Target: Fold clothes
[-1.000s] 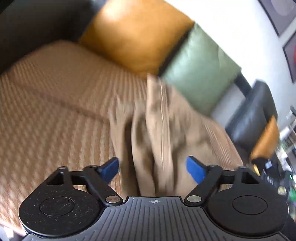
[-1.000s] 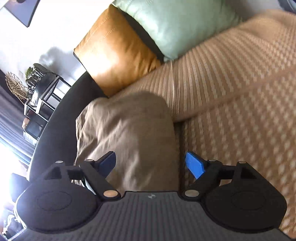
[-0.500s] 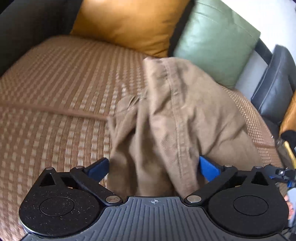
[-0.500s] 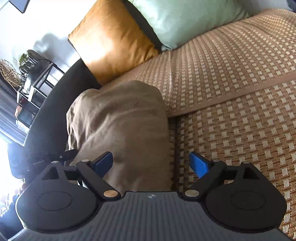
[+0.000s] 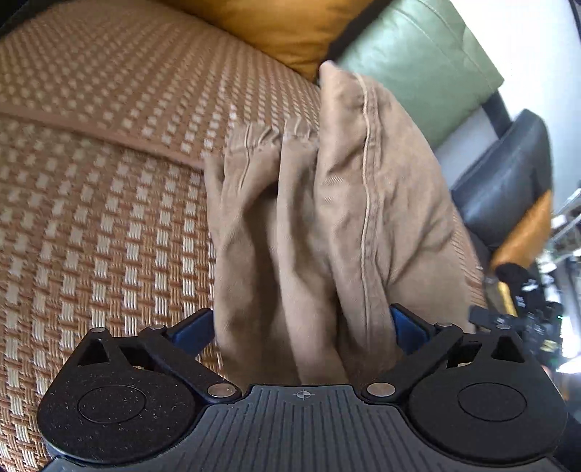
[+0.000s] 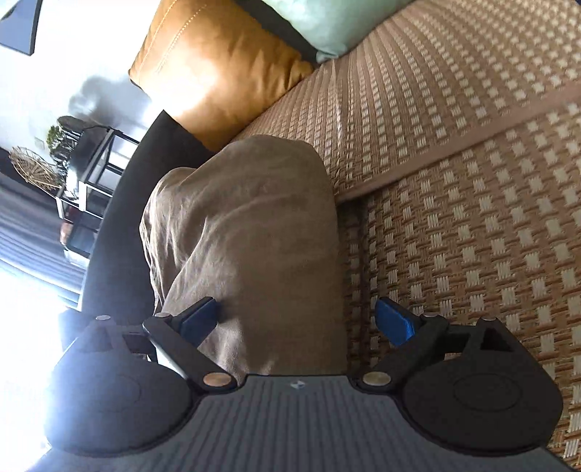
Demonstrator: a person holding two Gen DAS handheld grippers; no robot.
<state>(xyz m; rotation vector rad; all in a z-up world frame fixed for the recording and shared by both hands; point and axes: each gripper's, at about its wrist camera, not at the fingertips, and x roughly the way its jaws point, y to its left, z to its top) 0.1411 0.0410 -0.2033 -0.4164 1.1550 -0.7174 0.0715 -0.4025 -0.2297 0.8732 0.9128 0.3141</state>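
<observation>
A tan pair of trousers (image 5: 326, 203) lies bunched on the woven sofa mat (image 5: 90, 181), its gathered waistband and a stitched seam facing up. My left gripper (image 5: 297, 326) stands wide open low over the near end of it. Cloth fills the gap between the jaws, and a fold covers part of the right blue pad. In the right wrist view the same tan cloth (image 6: 247, 218) runs along the sofa's dark arm. My right gripper (image 6: 296, 317) is opening: its left pad touches the cloth's edge, its right pad hangs over bare mat (image 6: 472, 218).
A mustard cushion (image 5: 283, 25) and a green cushion (image 5: 417, 61) lean at the sofa's back. A black armchair (image 5: 508, 181) stands beyond the sofa's end. The sofa's black armrest (image 6: 116, 236) borders the cloth, with a dark side table (image 6: 90, 174) past it.
Both grippers have come down closer to the trousers and tilted downward, with their jaws spread wider. The cloth, raised and blurred earlier, has settled onto the mat.
</observation>
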